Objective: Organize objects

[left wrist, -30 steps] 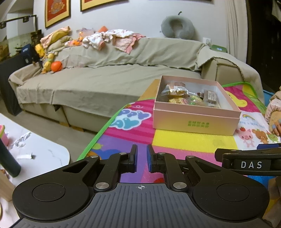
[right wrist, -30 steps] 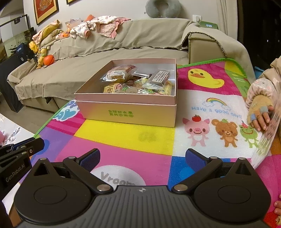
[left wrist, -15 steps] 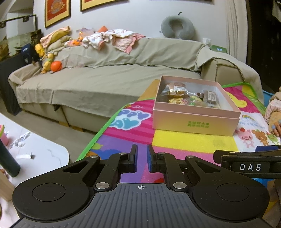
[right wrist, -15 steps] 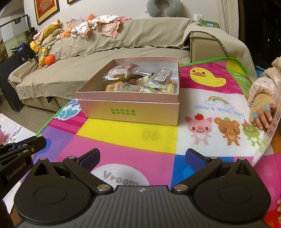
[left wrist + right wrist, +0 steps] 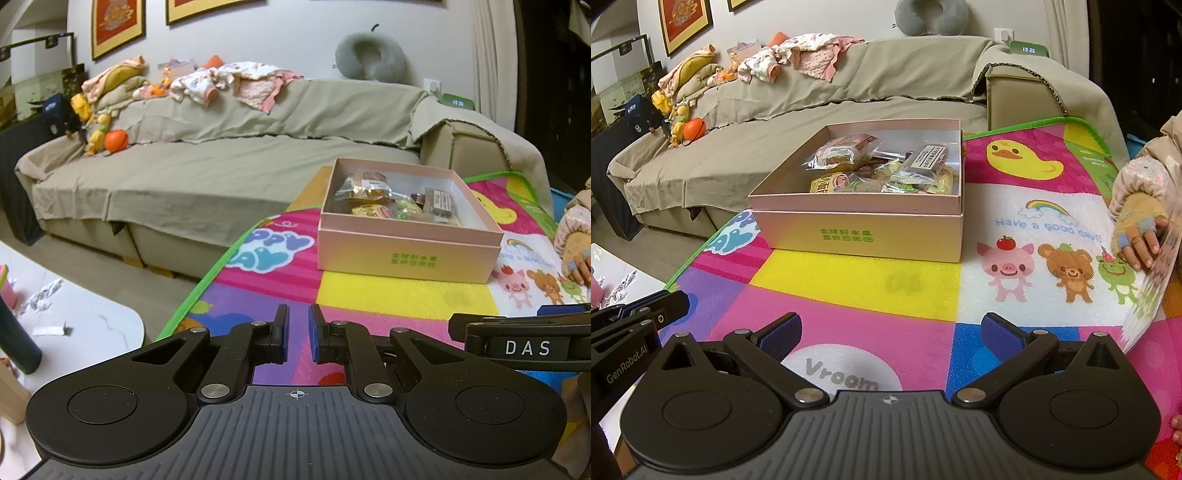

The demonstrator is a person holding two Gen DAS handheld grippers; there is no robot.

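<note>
Pink box [image 5: 857, 236] of snack packets [image 5: 882, 170] sits at 12 o'clock on the play mat [image 5: 857, 284]. Right tool [image 5: 892, 332] is spread wide, left tool [image 5: 297, 332] nearly closed, both empty. Crinkly packets could easily get crushed or dropped if pinched off-centre.

Card, foam, cloth and plastic

The pink box [image 5: 857, 236] looks like smooth matt card; the snack packets [image 5: 882, 166] inside are glossy, crinkled plastic film. The play mat [image 5: 849, 280] has a finely textured foam face. The sofa cover [image 5: 229, 173] is matt, creased cloth. Both the left gripper [image 5: 297, 334] and right gripper [image 5: 892, 332] are matt black plastic with ribbed blue pads [image 5: 781, 332].
</note>
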